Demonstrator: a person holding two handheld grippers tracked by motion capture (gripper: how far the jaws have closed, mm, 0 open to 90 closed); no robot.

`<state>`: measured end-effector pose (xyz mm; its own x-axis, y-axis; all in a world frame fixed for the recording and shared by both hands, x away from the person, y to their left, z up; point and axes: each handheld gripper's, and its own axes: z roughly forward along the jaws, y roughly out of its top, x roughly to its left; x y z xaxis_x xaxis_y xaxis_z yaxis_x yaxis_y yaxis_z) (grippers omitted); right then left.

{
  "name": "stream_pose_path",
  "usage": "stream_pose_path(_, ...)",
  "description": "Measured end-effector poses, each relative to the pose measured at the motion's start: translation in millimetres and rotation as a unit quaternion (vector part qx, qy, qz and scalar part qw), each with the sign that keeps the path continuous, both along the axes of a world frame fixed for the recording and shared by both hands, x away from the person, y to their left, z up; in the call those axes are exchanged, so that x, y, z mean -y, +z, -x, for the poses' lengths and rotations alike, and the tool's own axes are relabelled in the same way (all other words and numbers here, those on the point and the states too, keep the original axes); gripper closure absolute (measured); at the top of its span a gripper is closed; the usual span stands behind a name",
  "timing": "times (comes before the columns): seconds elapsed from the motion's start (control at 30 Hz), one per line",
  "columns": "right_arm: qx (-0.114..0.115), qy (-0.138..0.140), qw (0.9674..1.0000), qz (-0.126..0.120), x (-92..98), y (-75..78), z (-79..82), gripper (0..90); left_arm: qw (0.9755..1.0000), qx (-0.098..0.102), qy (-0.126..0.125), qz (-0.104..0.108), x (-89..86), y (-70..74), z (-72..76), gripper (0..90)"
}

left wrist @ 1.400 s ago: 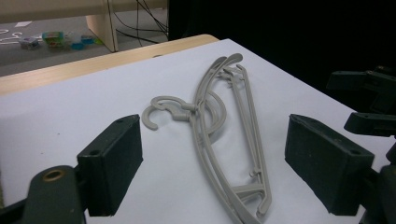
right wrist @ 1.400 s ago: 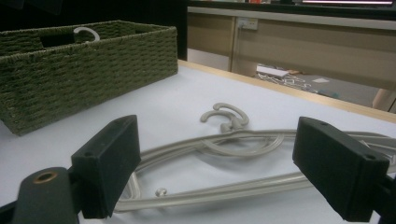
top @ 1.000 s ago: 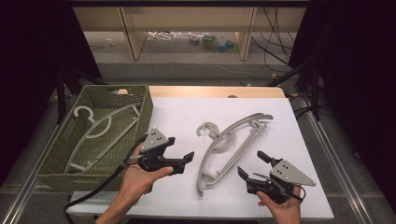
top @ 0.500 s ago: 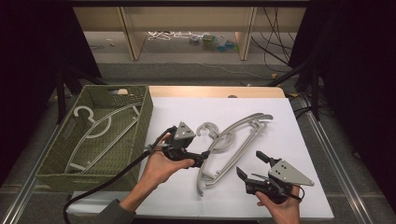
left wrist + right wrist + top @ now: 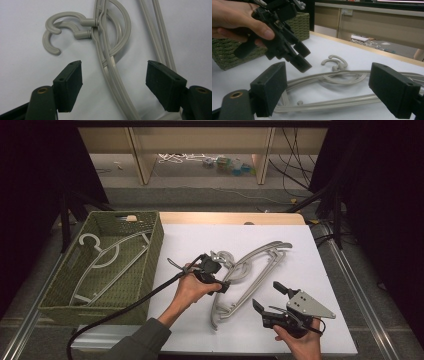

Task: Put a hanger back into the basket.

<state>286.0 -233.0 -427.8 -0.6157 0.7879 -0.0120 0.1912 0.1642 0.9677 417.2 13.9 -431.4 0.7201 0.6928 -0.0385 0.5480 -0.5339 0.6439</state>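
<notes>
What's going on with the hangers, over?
Left gripper open, closing, above stacked hangers, not touching. Right gripper open, idle. Nothing in the way.

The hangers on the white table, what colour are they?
Light grey, both hangers. The left gripper view shows it best.

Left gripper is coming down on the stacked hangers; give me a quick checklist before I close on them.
1. Left gripper open: ok; its jaws have just been closing a little, with nothing pressed between them.
2. Hanger stack lies between the fingers: ok.
3. One hanger alone lined up: not ok, two lie stacked, hooks side by side.
4. Fingers touching the hangers: cannot tell.
5. Right gripper clear of the grab: ok, open, beside the stack's lower end.
6. Basket has room: ok, one hanger inside.
</notes>
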Motion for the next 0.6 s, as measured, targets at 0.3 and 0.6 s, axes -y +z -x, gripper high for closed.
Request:
stream_pose_path(0.3,-0.002,0.007,1.0,-0.005,-1.1,-0.7,-1.0,15.9,0.9991,-0.018,0.0,-0.039,10.9,-16.6,-10.8,32.8)
stream_pose_path(0.6,-0.001,0.009,1.0,0.0,-1.5,-0.7,-1.2,15.9,0.9978,-0.023,-0.006,-0.062,21.4,-27.3,-13.6,42.4)
